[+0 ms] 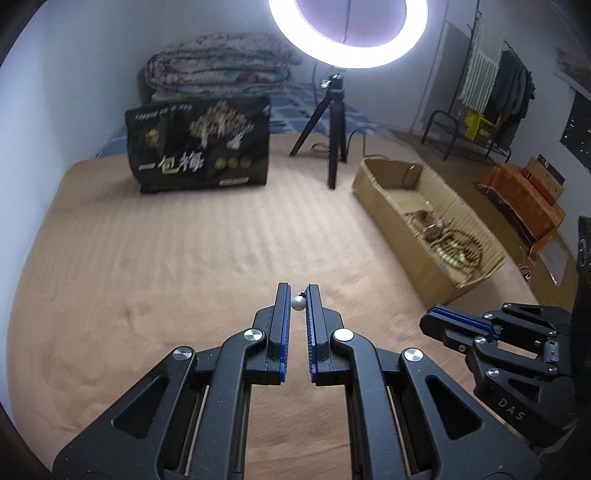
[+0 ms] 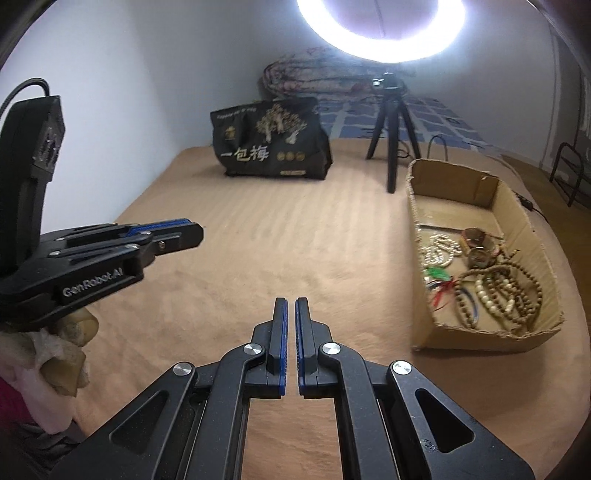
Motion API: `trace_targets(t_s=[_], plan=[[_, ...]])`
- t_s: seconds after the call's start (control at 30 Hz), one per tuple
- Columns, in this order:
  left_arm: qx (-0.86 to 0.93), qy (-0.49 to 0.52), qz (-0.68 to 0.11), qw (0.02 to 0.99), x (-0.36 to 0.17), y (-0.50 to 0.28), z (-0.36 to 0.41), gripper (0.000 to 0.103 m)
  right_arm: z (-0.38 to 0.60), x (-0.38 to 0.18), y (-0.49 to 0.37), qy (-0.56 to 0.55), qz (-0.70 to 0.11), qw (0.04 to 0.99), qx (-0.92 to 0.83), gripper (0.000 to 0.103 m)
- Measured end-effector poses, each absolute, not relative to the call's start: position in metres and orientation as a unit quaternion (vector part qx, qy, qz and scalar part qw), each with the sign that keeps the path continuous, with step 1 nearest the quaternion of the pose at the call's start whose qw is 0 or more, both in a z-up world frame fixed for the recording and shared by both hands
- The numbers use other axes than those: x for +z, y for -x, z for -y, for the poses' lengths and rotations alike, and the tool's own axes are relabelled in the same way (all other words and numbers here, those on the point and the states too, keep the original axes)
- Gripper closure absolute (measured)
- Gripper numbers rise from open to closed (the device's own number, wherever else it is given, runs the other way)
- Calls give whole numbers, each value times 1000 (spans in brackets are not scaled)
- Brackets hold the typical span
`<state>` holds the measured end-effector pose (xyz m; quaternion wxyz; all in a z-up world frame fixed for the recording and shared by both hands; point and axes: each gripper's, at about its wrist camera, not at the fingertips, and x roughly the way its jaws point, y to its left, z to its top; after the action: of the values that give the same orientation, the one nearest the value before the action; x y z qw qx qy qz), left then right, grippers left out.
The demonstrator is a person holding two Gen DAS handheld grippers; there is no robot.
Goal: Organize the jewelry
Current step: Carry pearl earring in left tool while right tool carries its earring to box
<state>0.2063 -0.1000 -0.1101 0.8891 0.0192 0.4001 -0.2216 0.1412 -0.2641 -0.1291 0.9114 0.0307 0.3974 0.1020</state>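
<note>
We count two black two-finger grippers over the tan bedspread, one small silver bead, one open cardboard box, one black printed bag, one black tripod, one glowing ring light.

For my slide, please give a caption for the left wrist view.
Left tongs pinch a small silver bead above the tan bedcover, cardboard box to the right.
</note>
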Motion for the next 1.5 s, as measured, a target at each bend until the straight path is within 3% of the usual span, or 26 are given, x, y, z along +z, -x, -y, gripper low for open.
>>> trace_targets(t_s=[0.4,0.83,0.87,0.93,0.97,1.5], plan=[[-242,-68,-429,868,-146,-190,116,97,291,-129,-141,-53,-398,909,109,100],[-203,-57,-427,879,-144,-197,73,97,229,-191,-149,-16,-456,866,203,100],[-200,-56,-428,880,-145,-197,70,97,226,-196,-152,-13,-464,862,201,98],[-196,-54,-429,880,-146,-197,64,97,219,-203,-157,-2,-473,860,191,82],[-195,-54,-429,880,-145,-197,62,97,218,-205,-158,1,-473,861,188,81],[-189,-48,-421,886,-139,-197,53,97,201,-202,-164,42,-465,868,170,88]])
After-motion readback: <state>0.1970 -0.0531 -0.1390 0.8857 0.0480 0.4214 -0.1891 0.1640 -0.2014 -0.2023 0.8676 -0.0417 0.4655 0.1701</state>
